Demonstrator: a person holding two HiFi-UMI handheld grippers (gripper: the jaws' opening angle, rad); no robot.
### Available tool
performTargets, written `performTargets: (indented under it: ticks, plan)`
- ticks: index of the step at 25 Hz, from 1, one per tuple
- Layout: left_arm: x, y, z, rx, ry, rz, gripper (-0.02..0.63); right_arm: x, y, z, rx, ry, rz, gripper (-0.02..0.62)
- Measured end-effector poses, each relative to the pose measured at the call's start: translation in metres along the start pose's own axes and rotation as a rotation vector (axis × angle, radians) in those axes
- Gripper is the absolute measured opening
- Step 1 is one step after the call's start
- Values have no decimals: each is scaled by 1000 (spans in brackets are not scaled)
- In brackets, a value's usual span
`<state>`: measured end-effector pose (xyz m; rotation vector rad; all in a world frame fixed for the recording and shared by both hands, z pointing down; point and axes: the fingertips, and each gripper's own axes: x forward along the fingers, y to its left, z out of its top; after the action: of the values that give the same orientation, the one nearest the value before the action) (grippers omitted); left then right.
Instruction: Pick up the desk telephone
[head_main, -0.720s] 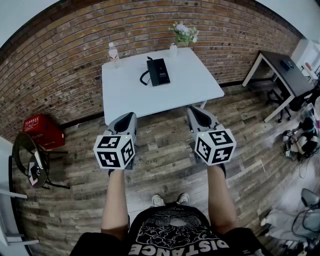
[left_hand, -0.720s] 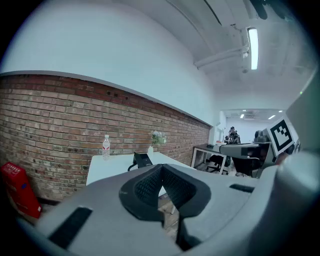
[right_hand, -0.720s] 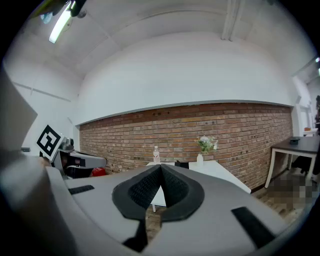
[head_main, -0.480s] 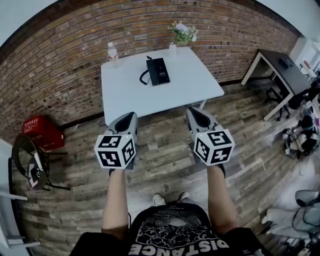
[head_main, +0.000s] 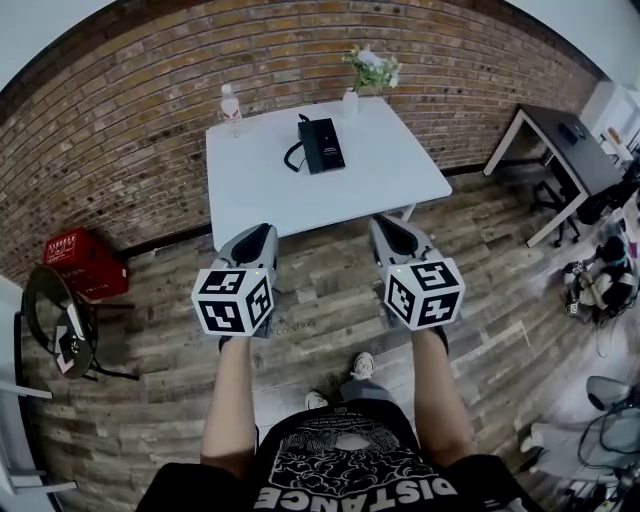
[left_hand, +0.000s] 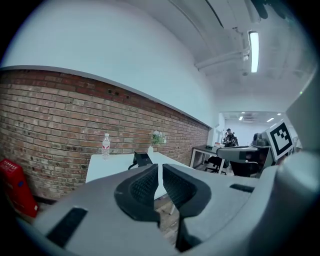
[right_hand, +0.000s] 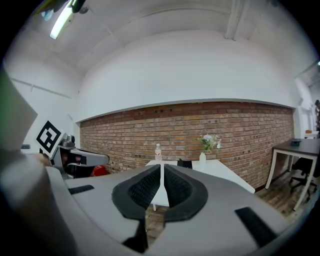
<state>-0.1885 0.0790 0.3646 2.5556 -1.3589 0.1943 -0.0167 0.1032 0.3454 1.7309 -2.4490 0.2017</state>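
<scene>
Both of my tools are closed and empty. The left hand-held gripper (head_main: 262, 233) and the right hand-held gripper (head_main: 386, 223) each show their pads pressed together in their own views, with nothing between them. They hang over the wooden floor, well short of the desk (head_main: 300, 205). The desk telephone (head_main: 321, 145) lies towards the far side of the desk, between the water bottle (head_main: 230, 103) on the far left and the flower vase (head_main: 350, 100) on the far right.

My main worry is arriving with the jaws shut: closed tips would shove the telephone along the top instead of gripping it. Its cord (head_main: 291, 155) loops out on the left side and could catch a jaw or drag. I judge the handset may also part from the base if I grip only one piece. Reaching that far over the desk, a stray swing could tip the bottle or the vase.

The head view alone shows the telephone's place from above and which side the cord is on. The left gripper view shows it from low down, sloping upward. In the right gripper view it is only a dark shape just right of the jaws, too small to read
</scene>
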Motion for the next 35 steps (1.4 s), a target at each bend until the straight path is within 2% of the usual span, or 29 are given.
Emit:
performTargets:
  ticks: [5, 10, 15, 25, 35]
  plan:
    - [14, 5, -3, 4, 6, -2, 17, 13, -7, -4, -1, 5, -1, 3]
    - [40, 11, -6, -13, 25, -6, 55, 35, -26, -9, 10, 12, 2, 5]
    - [76, 12, -5, -8, 48, -2, 80, 64, -48, -7, 10, 21, 30, 31]
    - [154, 28, 7, -42, 69, 45, 117, 131, -101, -5, 8, 57, 104, 51]
    - [217, 37, 14, -78, 89, 94, 146, 182, -150, -3, 14, 77, 159, 114]
